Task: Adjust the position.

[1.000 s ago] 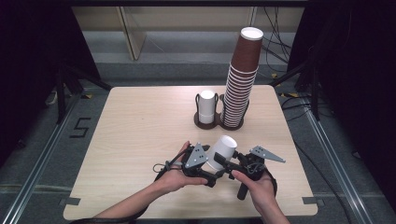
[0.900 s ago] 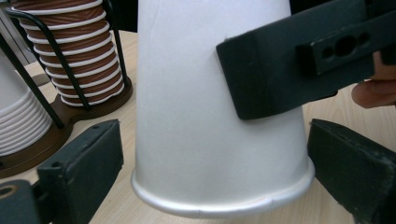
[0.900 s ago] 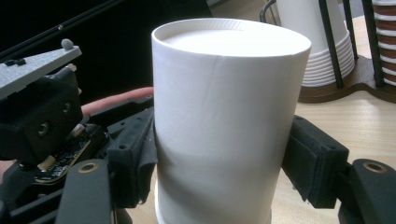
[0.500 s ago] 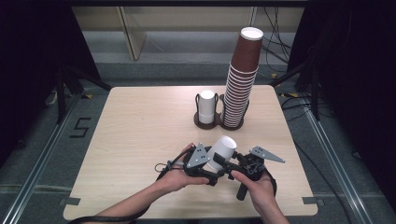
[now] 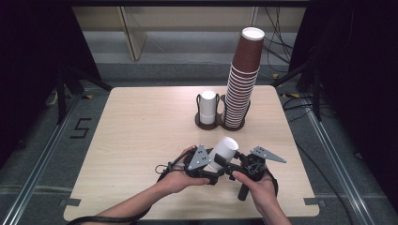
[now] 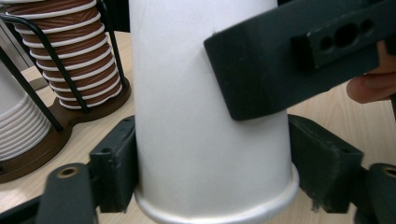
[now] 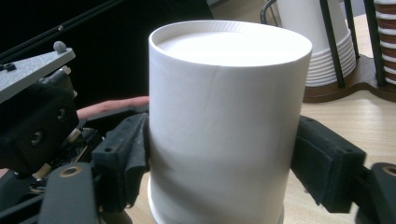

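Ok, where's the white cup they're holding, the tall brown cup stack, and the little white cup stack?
white paper cup (image 5: 224,151), high view, its side wall.
tall stack of brown paper cups (image 5: 242,79), high view, mid stack.
short stack of white cups (image 5: 207,107), high view, the side.

bare forearms; black left gripper, right gripper, grey 3-cornered plates.

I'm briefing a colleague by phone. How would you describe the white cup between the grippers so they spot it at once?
Start at the pale wooden table; at its far edge a dark double-ring holder carries a tall brown paper cup stack and a short white cup stack. Near the front edge, the plain white paper cup is the single one, tilted, between two black handheld grippers.
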The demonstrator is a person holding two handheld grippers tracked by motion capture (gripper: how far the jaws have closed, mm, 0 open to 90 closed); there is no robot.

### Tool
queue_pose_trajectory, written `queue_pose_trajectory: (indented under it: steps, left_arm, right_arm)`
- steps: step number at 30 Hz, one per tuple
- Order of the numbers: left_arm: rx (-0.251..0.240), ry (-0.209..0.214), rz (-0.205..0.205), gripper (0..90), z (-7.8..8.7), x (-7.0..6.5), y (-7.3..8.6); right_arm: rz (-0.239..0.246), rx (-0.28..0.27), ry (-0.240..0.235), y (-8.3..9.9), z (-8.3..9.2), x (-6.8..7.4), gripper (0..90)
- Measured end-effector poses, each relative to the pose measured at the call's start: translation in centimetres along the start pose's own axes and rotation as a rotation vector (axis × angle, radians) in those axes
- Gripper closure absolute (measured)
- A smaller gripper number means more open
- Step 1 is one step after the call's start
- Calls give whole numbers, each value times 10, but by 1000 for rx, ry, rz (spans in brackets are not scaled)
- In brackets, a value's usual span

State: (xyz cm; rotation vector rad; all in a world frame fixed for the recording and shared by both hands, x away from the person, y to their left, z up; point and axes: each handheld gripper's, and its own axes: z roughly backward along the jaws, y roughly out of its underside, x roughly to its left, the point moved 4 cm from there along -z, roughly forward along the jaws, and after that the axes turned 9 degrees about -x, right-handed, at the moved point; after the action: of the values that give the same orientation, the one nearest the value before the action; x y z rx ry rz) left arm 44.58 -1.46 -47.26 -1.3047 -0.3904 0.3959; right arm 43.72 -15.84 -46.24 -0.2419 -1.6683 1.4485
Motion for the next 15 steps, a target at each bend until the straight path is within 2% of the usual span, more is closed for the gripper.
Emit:
queue_pose_trajectory:
  steps: [1,2,4,5,11,12,13,15]
  left_arm:
    - [0,-1,5,270,0,0,0]
    - [1,-1,4,279,0,0,0]
    - [0,2,7,295,0,-1,0]
    - [1,5,8,302,1,0,0]
    - [5,10,6,320,2,0,-1]
    - [4,10,5,320,2,0,-1]
    - [4,10,5,321,2,0,-1]
    - [2,9,3,322,2,-1,-1]
  right_arm:
    - [-15,3,-1,0,0,0,228]
    - [1,1,5,-1,0,-1,222]
    - [-36,5,2,-1,0,2,213]
    - [-13,8,7,-2,0,0,209]
    - [-20,26,-1,-2,0,1,154]
    - [-19,15,-22,-3,-1,1,151]
    - [-19,15,-22,-3,-1,1,151]
    - [-7,22,-20,-4,-1,2,139]
